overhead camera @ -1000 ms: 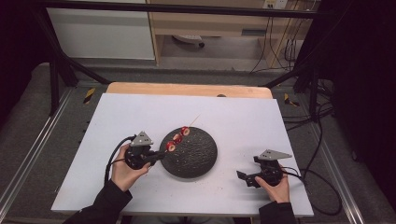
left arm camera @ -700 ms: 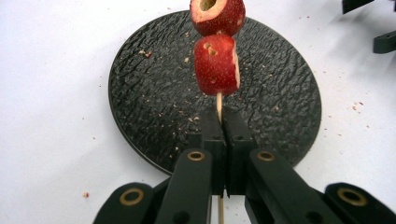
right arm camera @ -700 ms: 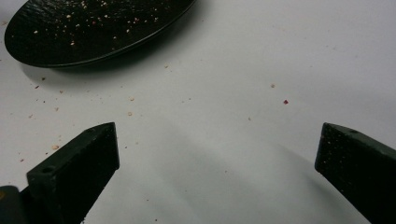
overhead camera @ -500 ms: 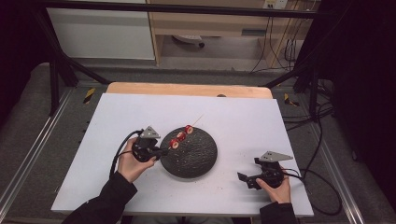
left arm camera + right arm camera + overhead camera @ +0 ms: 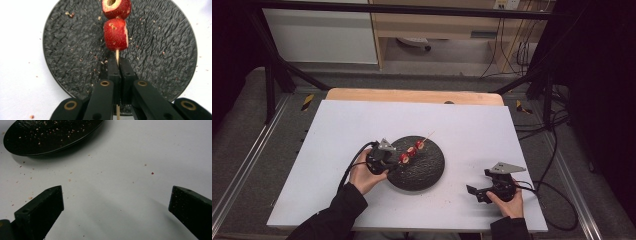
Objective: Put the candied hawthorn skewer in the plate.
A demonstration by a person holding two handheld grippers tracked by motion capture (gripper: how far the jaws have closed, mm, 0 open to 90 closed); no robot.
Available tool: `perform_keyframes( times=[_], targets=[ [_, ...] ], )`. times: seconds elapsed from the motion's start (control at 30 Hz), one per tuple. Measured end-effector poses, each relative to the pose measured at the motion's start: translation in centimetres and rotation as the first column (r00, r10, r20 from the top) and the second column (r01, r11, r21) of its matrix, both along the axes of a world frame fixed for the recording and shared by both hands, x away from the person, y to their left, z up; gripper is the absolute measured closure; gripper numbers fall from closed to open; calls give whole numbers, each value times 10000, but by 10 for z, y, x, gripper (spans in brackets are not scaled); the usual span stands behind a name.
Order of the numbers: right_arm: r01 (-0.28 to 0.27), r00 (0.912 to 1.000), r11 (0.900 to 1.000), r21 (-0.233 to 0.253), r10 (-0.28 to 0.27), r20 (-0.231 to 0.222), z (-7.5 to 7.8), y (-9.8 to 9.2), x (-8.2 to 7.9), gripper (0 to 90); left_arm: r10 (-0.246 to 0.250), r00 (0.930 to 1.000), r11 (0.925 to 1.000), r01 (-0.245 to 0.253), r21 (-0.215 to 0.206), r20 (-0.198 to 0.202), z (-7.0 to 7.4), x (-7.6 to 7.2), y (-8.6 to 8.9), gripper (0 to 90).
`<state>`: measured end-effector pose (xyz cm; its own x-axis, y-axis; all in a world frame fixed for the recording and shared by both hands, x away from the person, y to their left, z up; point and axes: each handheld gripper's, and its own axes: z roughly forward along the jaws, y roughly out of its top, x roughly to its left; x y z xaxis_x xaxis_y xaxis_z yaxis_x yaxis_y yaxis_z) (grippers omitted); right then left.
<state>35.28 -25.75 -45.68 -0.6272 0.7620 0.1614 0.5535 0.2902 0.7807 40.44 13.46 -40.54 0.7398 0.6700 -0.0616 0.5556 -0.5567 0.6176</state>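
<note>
High view: your left gripper (image 5: 388, 162) at left edge of dark round plate (image 5: 432, 172), pinching skewer (image 5: 414, 148) of red fruit pieces above plate; your right gripper (image 5: 479, 192) rests on white table (image 5: 337, 130), well apart from plate

Left gripper view: jaws pressed together on thin stick, fruit piece (image 5: 115, 34) just beyond tips, plate beneath

Right gripper view: jaws spread wide, holding nothing, over crumb-strewn table; plate rim at top left

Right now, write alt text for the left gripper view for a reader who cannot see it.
The left gripper, jaws shut, pinches a thin wooden skewer threaded with red fruit pieces, above a round black textured plate. Crumbs dot the plate and the white table around it.
</note>
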Motion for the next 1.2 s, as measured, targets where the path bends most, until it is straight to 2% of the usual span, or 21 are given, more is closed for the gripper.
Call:
perform_keyframes(
  times=[0.37,0.73,0.97,1.2],
  targets=[
    [22,10000,10000,52,-22,41,0,0,0,6,32,9999,9976,-23,695,-123,-11,1,-10,886],
    [49,10000,10000,62,-49,23,0,0,0,6,-52,9999,9956,67,936,-165,-16,1,-14,883],
    [57,10000,10000,17,-57,5,0,0,0,6,-34,9999,9965,47,835,-154,-16,1,-13,867],
    [79,10000,9999,75,-79,2,0,0,0,6,-33,10000,9996,35,298,-66,-10,-2,-7,720]
  ],
)
